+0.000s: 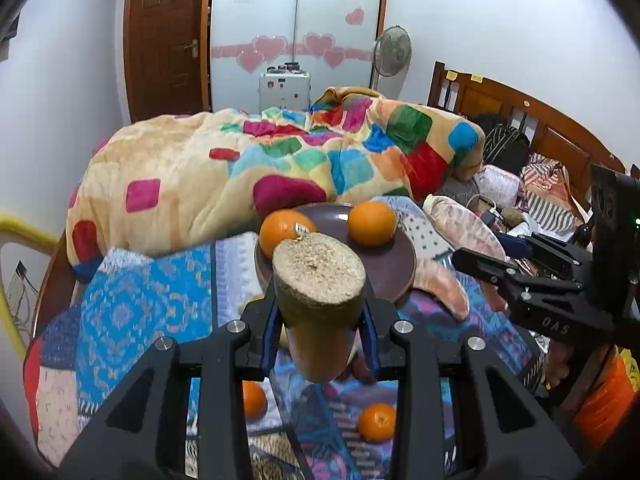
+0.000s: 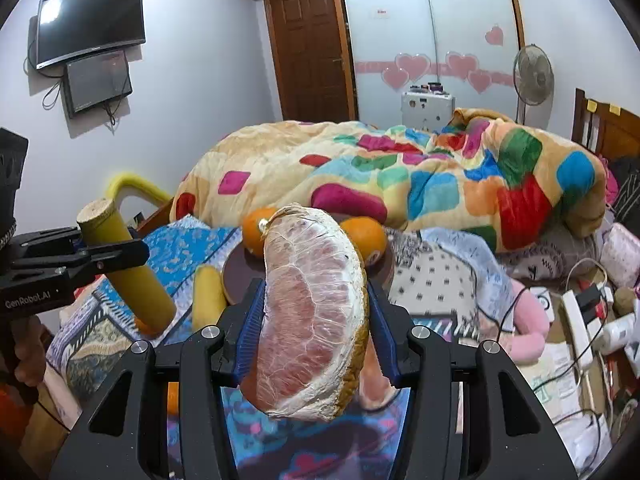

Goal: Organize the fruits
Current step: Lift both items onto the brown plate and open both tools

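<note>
The left gripper (image 1: pixel 320 320) pinched a yellow cut sugarcane stalk (image 1: pixel 318 304), its lower end hidden. The right gripper (image 2: pixel 316 312) clamped a peeled pink pomelo wedge (image 2: pixel 312 320), which hid much of the round brown plate (image 2: pixel 232 276) beyond. That plate held two oranges (image 1: pixel 371 222).

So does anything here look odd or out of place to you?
Yes. The fruit sits on a cluttered bed, not a table: a brown plate with two oranges rests on the patterned sheet. The left gripper holds a cut yellowish stalk, hardly a fruit; the right gripper holds a peeled pomelo wedge.
</note>
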The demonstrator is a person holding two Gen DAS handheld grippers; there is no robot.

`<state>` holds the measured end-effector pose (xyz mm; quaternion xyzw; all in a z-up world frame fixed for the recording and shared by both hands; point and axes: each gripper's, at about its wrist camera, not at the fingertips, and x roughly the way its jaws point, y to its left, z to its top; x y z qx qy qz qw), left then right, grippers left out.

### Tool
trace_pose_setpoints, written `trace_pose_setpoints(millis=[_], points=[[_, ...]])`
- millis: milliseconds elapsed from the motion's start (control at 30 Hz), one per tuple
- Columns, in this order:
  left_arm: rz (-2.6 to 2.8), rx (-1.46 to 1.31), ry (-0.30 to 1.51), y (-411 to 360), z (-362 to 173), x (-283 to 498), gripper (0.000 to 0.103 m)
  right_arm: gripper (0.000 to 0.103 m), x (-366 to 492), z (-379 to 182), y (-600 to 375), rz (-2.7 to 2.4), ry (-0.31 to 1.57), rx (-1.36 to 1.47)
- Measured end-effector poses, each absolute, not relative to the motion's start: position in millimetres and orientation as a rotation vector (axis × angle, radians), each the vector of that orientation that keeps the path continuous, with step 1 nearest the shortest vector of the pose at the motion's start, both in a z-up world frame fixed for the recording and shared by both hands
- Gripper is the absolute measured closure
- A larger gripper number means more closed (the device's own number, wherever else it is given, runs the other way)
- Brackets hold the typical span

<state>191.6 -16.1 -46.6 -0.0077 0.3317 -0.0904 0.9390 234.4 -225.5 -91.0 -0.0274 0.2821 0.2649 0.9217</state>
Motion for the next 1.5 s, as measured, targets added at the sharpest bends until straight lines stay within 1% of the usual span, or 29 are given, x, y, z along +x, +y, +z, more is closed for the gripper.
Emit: trace_pose_setpoints(millis=[467, 800, 1033, 1300, 1400, 1500], points=[[-0.202, -0.004, 0.722, -18, -62, 253, 0.069, 0.057, 270, -90, -200, 0.548, 0.557, -0.109], [-0.213, 0.008, 0.781, -24, -78, 287, 0.069, 0.057, 296, -108, -184, 0.549, 0.617, -0.181], [-0.203, 0.053, 0.788, -36, -82, 304, 0.069, 0.057, 310, -115, -175, 0.536, 0.650, -0.238], [-0.192, 0.075, 0.758, -43, -73, 320, 0.069, 0.057, 320, -120, -171, 0.531, 0.677, -0.255], [-0.187, 0.070, 0.765, -42, -75, 322, 0.069, 0.054, 318, -117, -170, 0.554, 0.686, -0.245], [-0.178, 0.064, 0.769, -38, -76, 319, 0.069, 0.054, 312, -115, -167, 0.542, 0.665, -0.281]])
